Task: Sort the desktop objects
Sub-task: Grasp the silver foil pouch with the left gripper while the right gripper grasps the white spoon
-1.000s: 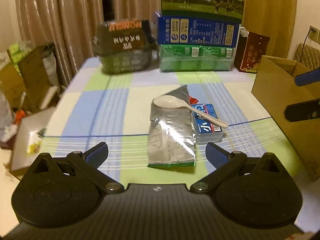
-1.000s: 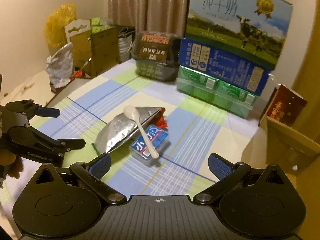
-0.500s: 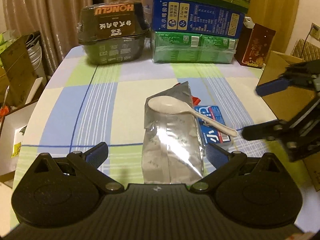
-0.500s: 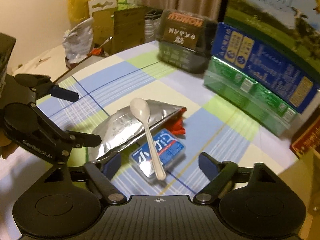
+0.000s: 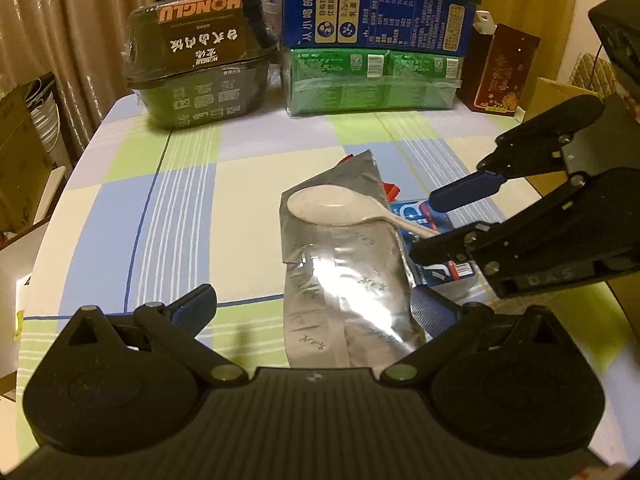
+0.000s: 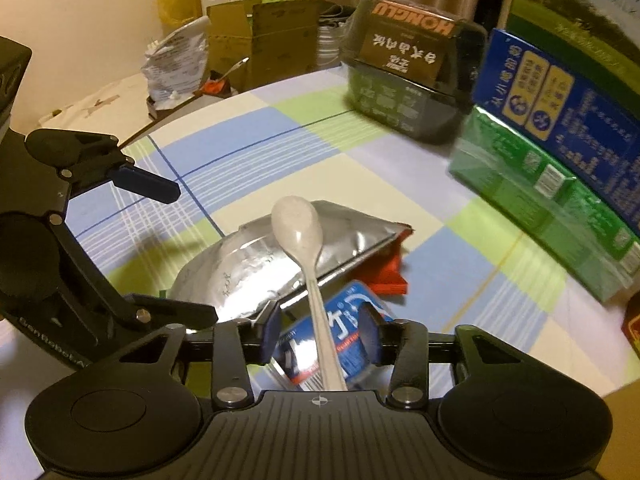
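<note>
The white spoon [image 6: 301, 236] lies across the silver foil bag [image 5: 340, 280] and small blue box [image 6: 344, 340] on the checked desk [image 5: 180, 208]. The right hand-held gripper [image 6: 320, 330] is half open around its handle, not touching. The left hand-held gripper [image 5: 316, 312] is wide open, holding nothing.

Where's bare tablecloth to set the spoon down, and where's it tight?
Free: the cloth left of the foil pouch, up to the dark HONGLU tub; also the strip between pouch and green cartons. Crowded: around the spoon, blue pack, right gripper and left gripper.
</note>
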`<state>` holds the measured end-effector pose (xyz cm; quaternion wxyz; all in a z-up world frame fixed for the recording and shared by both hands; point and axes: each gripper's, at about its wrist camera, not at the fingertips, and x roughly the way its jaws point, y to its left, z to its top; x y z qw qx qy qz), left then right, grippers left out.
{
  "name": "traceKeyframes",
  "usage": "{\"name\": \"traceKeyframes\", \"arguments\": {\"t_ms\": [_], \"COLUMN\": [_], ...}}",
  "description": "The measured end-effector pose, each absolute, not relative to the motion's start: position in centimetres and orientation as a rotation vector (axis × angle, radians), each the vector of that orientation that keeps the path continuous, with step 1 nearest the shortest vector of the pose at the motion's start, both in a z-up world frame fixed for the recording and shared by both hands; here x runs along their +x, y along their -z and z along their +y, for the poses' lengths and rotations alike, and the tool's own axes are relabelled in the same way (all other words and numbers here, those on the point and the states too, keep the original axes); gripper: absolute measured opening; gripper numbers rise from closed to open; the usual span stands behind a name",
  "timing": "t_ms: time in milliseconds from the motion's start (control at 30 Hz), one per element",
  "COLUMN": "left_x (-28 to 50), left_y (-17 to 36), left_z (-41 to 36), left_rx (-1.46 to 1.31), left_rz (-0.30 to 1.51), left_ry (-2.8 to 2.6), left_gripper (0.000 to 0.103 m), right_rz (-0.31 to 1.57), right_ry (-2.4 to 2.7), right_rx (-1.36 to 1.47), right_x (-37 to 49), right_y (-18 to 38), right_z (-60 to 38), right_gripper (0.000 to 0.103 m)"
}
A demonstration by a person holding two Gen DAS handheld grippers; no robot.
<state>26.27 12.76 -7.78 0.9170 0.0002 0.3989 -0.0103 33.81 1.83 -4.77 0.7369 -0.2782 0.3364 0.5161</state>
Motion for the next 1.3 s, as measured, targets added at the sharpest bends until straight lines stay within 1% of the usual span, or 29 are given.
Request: {"name": "traceKeyframes", "arguments": {"t_ms": [33, 67, 100, 233, 300, 367, 567, 733, 767, 800, 867, 900, 933, 1000, 1033, 1067, 1100, 1300], "left_x": [26.3, 26.3, 26.3, 26.3, 26.6, 26.9, 28.1, 29.4, 29.6, 29.8, 29.9, 29.9, 29.8, 29.6, 29.3, 29.0, 28.6, 24.5], "left_y": [7.9, 8.0, 8.0, 8.0, 8.0, 8.1, 8.4, 9.0, 9.2, 9.4, 9.6, 9.6, 9.6, 9.5, 9.3, 9.2, 9.1, 8.8], "left_z": [12.8, 12.7, 12.8, 12.7, 12.6, 12.4, 11.8, 11.5, 11.5, 11.6, 11.8, 11.9, 11.9, 11.8, 11.7, 11.6, 11.5, 10.0], "left_rx": [0.004, 0.005, 0.004, -0.014, -0.013, -0.008, -0.026, -0.038, -0.045, -0.056, -0.075, -0.084, -0.089, -0.084, -0.078, -0.07, -0.067, -0.027], "left_rz": [0.822, 0.824, 0.825, 0.82, 0.815, 0.811, 0.802, 0.813, 0.821, 0.829, 0.841, 0.845, 0.852, 0.87, 0.881, 0.89, 0.899, 0.96], "left_ry": [0.019, 0.022, 0.024, 0.029, 0.037, 0.041, 0.066, 0.066, 0.06, 0.053, 0.048, 0.052, 0.058, 0.057, 0.05, 0.043, 0.042, 0.029], "left_gripper": [0.102, 0.102, 0.102, 0.102, 0.102, 0.102, 0.102, 0.101, 0.098, 0.092, 0.087, 0.08, 0.076, 0.068, 0.067, 0.063, 0.061, 0.061], "right_rz": [0.738, 0.74, 0.74, 0.735, 0.738, 0.74, 0.729, 0.771, 0.776, 0.78, 0.789, 0.799, 0.811, 0.837, 0.851, 0.861, 0.873, 0.966], "right_ry": [-1.133, -1.134, -1.134, -1.142, -1.138, -1.128, -1.095, -1.04, -1.03, -1.016, -0.988, -0.971, -0.956, -0.932, -0.918, -0.9, -0.885, -0.817], "right_rx": [-0.611, -0.608, -0.606, -0.608, -0.606, -0.602, -0.577, -0.518, -0.511, -0.506, -0.49, -0.477, -0.462, -0.423, -0.41, -0.403, -0.394, -0.368], "right_x": [33.9, 34.0, 34.1, 34.1, 34.2, 34.2, 34.0, 34.5, 34.5, 34.5, 34.5, 34.5, 34.6, 34.6, 34.5, 34.4, 34.2, 31.8], "right_y": [4.9, 5.0, 5.1, 5.2, 5.3, 5.2, 4.6, 4.3, 4.3, 4.2, 4.1, 4.1, 4.0, 3.9, 3.9, 3.8, 3.7, 3.6], "right_z": [2.0, 2.2, 2.3, 2.6, 2.6, 2.4, 1.0, -0.2, -0.4, -0.5, -0.9, -1.2, -1.4, -2.0, -2.4, -2.7, -3.1, -6.4], "right_gripper": [0.032, 0.026, 0.022, 0.017, 0.01, 0.005, 0.005, 0.005, 0.005, 0.005, 0.005, 0.005, 0.005, 0.004, 0.004, 0.004, 0.004, 0.004]}}
